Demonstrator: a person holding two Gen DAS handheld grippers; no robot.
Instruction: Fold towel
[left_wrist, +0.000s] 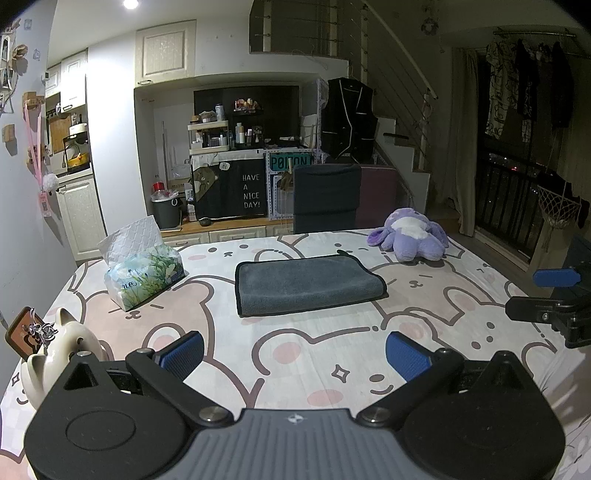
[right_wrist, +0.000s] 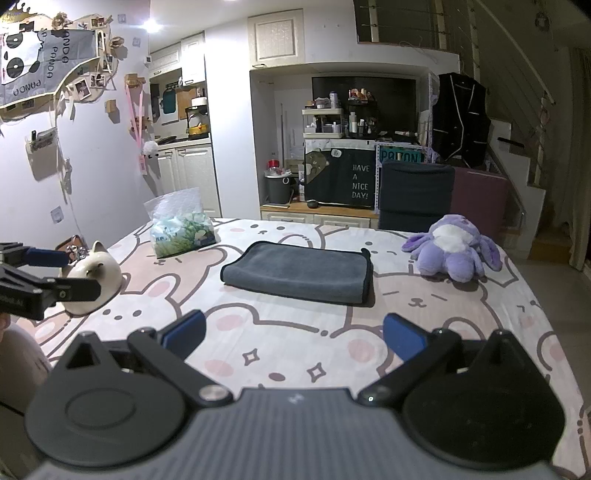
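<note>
A grey towel (left_wrist: 308, 286) with a black edge lies folded into a thick rectangle in the middle of the table; it also shows in the right wrist view (right_wrist: 301, 273). My left gripper (left_wrist: 295, 354) is open and empty, well short of the towel's near edge. My right gripper (right_wrist: 293, 336) is open and empty, also short of the towel. The right gripper shows at the right edge of the left wrist view (left_wrist: 546, 295), and the left gripper at the left edge of the right wrist view (right_wrist: 55, 273).
The table wears a bear-print cloth (left_wrist: 332, 354). A tissue pack (left_wrist: 144, 273) stands left of the towel, a purple plush toy (left_wrist: 410, 236) at the back right, a white cat-shaped pot (left_wrist: 55, 354) at the near left. A dark chair (left_wrist: 327, 197) stands behind the table.
</note>
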